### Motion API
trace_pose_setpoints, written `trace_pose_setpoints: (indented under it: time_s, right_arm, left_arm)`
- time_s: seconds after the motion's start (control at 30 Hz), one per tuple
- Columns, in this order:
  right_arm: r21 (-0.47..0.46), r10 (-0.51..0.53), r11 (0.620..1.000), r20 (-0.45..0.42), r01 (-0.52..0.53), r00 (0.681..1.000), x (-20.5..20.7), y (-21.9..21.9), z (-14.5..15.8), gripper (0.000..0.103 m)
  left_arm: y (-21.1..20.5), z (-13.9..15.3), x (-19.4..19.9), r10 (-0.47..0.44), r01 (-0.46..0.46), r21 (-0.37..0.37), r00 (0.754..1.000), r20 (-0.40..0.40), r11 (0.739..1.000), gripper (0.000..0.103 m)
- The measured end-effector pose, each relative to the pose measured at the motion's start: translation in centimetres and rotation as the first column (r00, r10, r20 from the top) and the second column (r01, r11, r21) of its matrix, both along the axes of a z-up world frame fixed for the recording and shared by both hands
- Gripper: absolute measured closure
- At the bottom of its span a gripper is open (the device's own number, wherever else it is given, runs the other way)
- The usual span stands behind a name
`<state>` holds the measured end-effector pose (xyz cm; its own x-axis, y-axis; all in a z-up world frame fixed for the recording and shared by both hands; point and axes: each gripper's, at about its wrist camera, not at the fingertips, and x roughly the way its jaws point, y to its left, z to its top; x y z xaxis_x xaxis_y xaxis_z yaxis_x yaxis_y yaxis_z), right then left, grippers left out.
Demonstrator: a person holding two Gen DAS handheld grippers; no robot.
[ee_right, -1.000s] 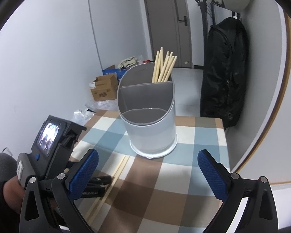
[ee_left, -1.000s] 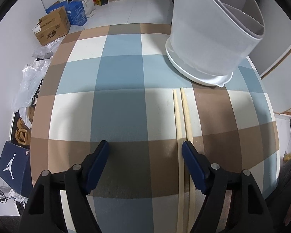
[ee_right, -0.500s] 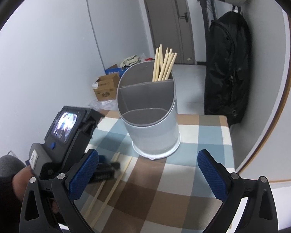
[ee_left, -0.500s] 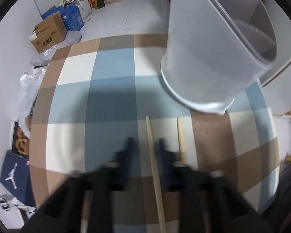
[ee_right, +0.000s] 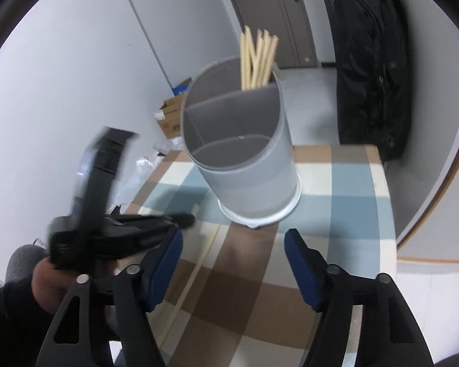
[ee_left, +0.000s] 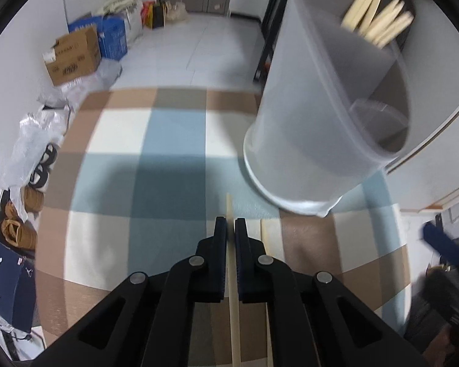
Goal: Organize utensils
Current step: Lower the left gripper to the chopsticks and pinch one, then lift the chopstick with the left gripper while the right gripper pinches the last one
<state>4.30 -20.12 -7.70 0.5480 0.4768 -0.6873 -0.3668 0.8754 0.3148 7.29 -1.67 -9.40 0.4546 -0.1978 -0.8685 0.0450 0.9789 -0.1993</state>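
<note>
Since a second ago, the left hand-held gripper [ee_left: 230, 229] has closed from wide apart and now clamps one pale wooden chopstick [ee_left: 232, 290], which runs between its blue pads over the checked blue, brown and cream surface [ee_left: 168, 159]. A second pale chopstick [ee_left: 264, 238] lies just beside it on the right. The grey cylindrical divided utensil holder [ee_right: 241, 159] stands near ahead, with a bundle of wooden chopsticks [ee_right: 257, 58] in its rear compartment. The right hand-held gripper [ee_right: 233, 247] hovers with fingers apart, holding nothing.
</note>
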Motion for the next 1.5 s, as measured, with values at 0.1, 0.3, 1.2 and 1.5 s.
trace_pose_setpoints:
  time_s: [0.1, 0.3, 1.2, 1.5]
  right_arm:
    - [0.013, -0.02, 1.0, -0.037, 0.02, 0.999, 0.2, -0.3, -0.6, 0.04]
    - [0.025, -0.035, 0.999, -0.089, 0.037, 0.995, 0.5, -0.5, -1.7, 0.041]
    - [-0.187, 0.008, 0.98, -0.286, -0.064, 0.958, 5.0, 9.6, -6.7, 0.08]
    - [-0.278, -0.03, 0.96, -0.233, -0.038, 0.972, 5.1, 11.2, -6.7, 0.099]
  left_arm:
    - [0.7, 1.4, -0.8, 0.021, -0.021, -0.016, 0.998, 0.06, 1.0, 0.102]
    - [2.0, 2.9, -1.9, 0.061, -0.052, -0.062, 0.987, 0.149, 0.997, 0.102]
    - [7.3, 5.0, -4.8, 0.119, -0.072, -0.179, 0.956, 0.269, 0.981, 0.102]
    - [8.5, 4.7, -4.3, 0.132, -0.083, -0.197, 0.958, 0.254, 0.977, 0.102]
